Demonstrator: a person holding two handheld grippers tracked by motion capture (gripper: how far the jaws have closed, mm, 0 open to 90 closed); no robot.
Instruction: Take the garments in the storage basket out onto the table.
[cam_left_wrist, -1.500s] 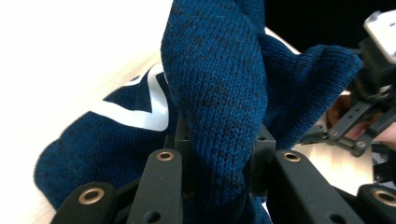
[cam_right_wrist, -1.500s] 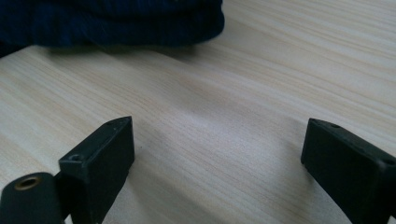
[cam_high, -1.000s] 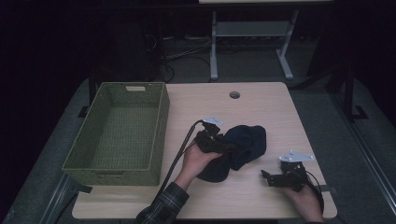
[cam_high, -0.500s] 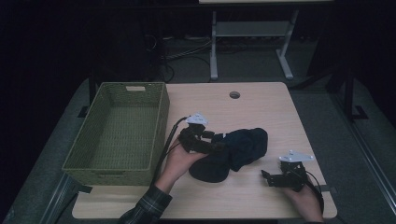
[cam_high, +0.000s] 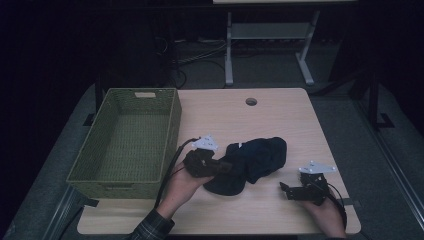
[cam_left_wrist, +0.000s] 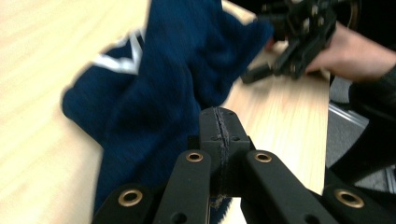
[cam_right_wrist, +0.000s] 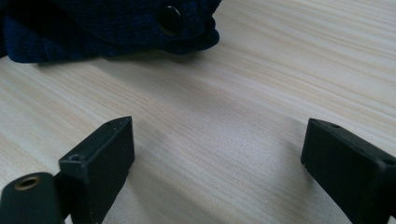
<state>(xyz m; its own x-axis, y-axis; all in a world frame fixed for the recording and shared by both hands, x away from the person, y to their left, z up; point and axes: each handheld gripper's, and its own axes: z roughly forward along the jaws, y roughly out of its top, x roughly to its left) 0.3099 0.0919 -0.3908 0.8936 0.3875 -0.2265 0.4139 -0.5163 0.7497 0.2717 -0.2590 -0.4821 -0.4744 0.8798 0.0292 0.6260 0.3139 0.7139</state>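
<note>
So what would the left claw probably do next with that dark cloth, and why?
Likely lift the cloth a little and carry it toward the green basket. The left claw has just been closing, and dark blue fabric seems pinched between its pads. The basket stands beside it, while the right claw rests open on the table, apart from the cloth.

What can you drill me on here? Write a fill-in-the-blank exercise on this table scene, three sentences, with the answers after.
1. The green woven basket on the left of the table has nothing in it: it is ____.
2. The right tongs, near the table's front edge, have their jaws ____.
3. The garment heaped on the table beside the basket is dark ____.

Missing words: empty; open; blue.
</note>
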